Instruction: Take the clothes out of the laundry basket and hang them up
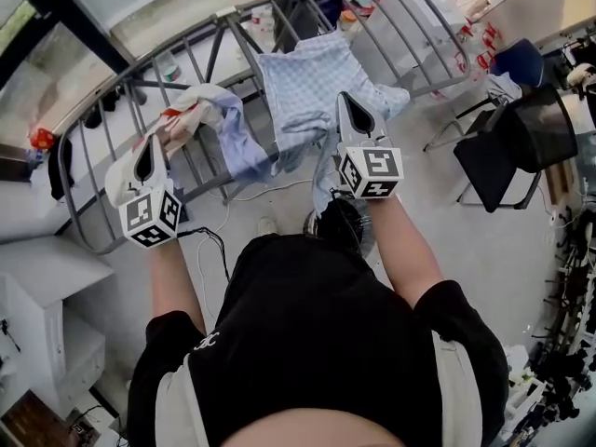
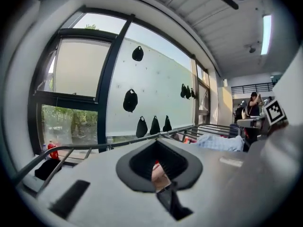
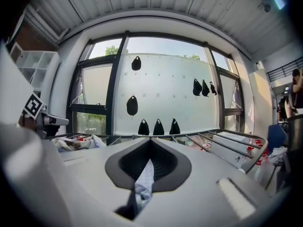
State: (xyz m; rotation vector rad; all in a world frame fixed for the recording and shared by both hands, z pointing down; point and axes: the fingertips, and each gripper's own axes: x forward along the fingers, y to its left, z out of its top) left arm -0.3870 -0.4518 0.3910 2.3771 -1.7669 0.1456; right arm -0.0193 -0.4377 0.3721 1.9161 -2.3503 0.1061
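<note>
Since the left gripper (image 1: 149,159) pinches the white cloth (image 1: 197,102) and the right gripper (image 1: 356,117) the blue shirt (image 1: 303,77), thin bites could slip and drop either off the rack (image 1: 220,19).

No words or numbers to read

We find no legible text anywhere. The cubes on the left gripper (image 1: 147,154) and the right gripper (image 1: 349,102) carry only black-and-white square markers, and the small white emblem on the person's black shirt (image 1: 307,324) is too small to read.
</note>
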